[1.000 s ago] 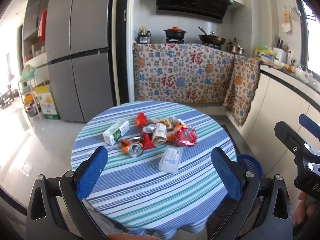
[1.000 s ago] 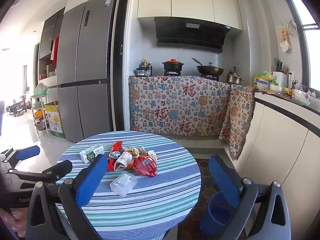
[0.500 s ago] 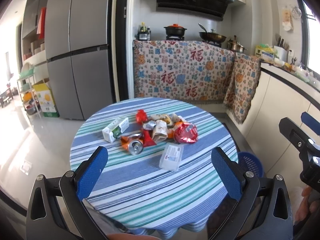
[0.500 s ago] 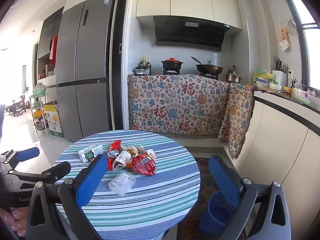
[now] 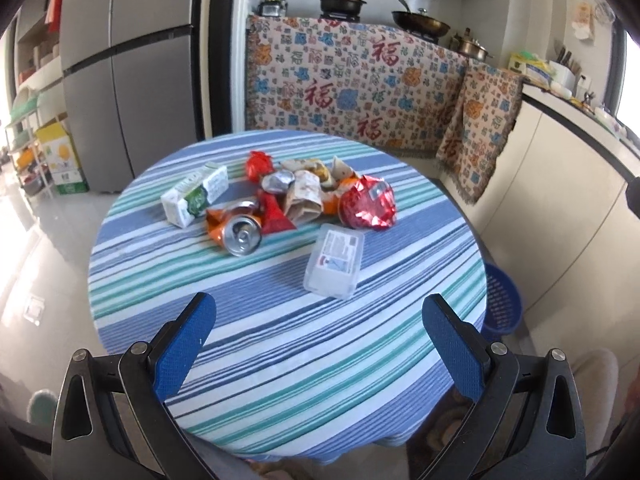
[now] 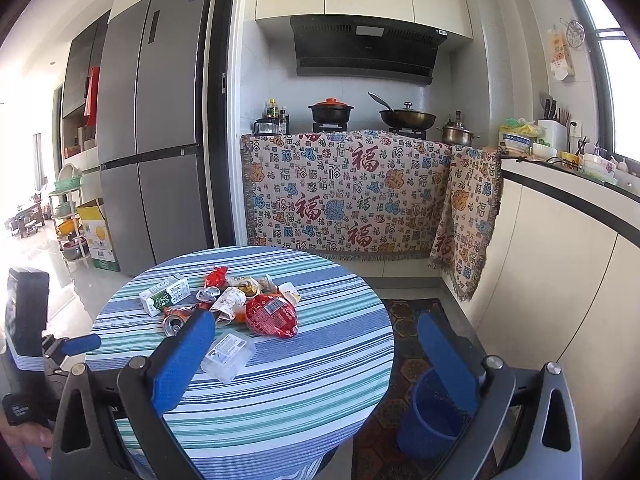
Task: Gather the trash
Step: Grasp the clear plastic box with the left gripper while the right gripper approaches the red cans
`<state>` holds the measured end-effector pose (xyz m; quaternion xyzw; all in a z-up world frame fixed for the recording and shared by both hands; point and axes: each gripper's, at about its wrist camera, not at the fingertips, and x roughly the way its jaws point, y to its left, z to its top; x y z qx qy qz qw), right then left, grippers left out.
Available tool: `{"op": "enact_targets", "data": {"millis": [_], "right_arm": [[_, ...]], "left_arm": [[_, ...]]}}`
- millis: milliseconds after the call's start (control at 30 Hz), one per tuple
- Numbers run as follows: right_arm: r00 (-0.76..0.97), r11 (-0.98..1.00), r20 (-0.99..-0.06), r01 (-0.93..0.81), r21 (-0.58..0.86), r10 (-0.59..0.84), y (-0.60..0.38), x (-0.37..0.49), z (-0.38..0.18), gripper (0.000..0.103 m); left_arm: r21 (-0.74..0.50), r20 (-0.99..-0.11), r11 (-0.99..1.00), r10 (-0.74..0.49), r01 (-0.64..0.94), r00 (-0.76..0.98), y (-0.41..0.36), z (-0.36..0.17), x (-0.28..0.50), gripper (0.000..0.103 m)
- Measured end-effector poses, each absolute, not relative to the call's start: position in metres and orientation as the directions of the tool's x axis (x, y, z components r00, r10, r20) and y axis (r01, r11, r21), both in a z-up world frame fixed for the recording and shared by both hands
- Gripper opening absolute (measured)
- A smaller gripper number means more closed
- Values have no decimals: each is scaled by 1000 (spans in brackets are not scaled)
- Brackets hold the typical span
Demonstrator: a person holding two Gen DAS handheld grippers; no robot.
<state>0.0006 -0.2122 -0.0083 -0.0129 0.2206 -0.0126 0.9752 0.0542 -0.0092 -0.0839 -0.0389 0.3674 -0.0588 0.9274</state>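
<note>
My left gripper has come in closer over the table than a second ago, jaws wide and empty, while my right gripper hangs back at much the same height, also wide and empty. The trash sits in a heap at the table's far middle, the clear box nearest me and the bin on the floor to the right. I reckon the can could roll off if I nudge the heap, or the slick box could slip from a shallow pinch.

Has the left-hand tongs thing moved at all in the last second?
Yes. The left tongs have come forward and tipped down: the striped table now looks nearer, and the range hood has slid off the top edge.
</note>
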Motion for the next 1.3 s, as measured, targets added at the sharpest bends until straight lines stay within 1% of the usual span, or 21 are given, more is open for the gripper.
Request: {"op": "enact_targets", "data": {"millis": [100, 200, 300, 433, 567, 667, 700, 733, 767, 800, 833, 1000, 1200, 1300], "right_arm": [[898, 999, -439, 25, -31, -36, -215, 5, -18, 103], [882, 999, -468, 34, -33, -45, -218, 14, -33, 103], [866, 999, -498, 40, -30, -49, -222, 20, -45, 103], [853, 998, -518, 49, -37, -61, -228, 27, -57, 103], [838, 999, -543, 45, -31, -54, -234, 39, -69, 103], [821, 999, -568, 34, -38, -50, -238, 55, -82, 103], [814, 998, -579, 27, -48, -49, -240, 62, -89, 103], [805, 998, -591, 19, -57, -49, -240, 68, -94, 103], [797, 998, -603, 7, -64, -44, -242, 74, -100, 103], [789, 998, -614, -7, -67, -36, -243, 81, -106, 103], [780, 997, -625, -24, -70, -25, -243, 89, -113, 103], [728, 988, -682, -147, -52, 73, -239, 133, -145, 103], [609, 945, -744, -312, 93, 274, -223, 211, -184, 103], [573, 927, -755, -355, 120, 318, -212, 244, -194, 103]], "left_arm": [[-130, -695, 982, -188, 135, 694, -16, -102, 72, 102], [-142, -710, 969, -243, 203, 661, -26, -116, 94, 102], [-139, -735, 959, -267, 247, 623, -35, -135, 124, 102], [-133, -788, 949, -276, 285, 551, -47, -162, 160, 102], [-116, -831, 958, -238, 262, 503, -49, -183, 185, 102], [-126, -836, 957, -243, 260, 491, -48, -187, 191, 101], [-129, -833, 956, -248, 263, 494, -48, -186, 190, 94], [-133, -832, 953, -256, 271, 492, -48, -186, 191, 83], [-135, -834, 951, -261, 280, 486, -48, -186, 192, 78], [-129, -834, 951, -258, 283, 488, -49, -186, 192, 69], [-118, -832, 950, -253, 288, 494, -48, -186, 191, 63], [-114, -816, 959, -240, 261, 525, -35, -185, 178, 63], [-99, -800, 980, -180, 171, 572, -7, -187, 154, 63], [-97, -797, 985, -165, 146, 582, 0, -189, 150, 66]]}}
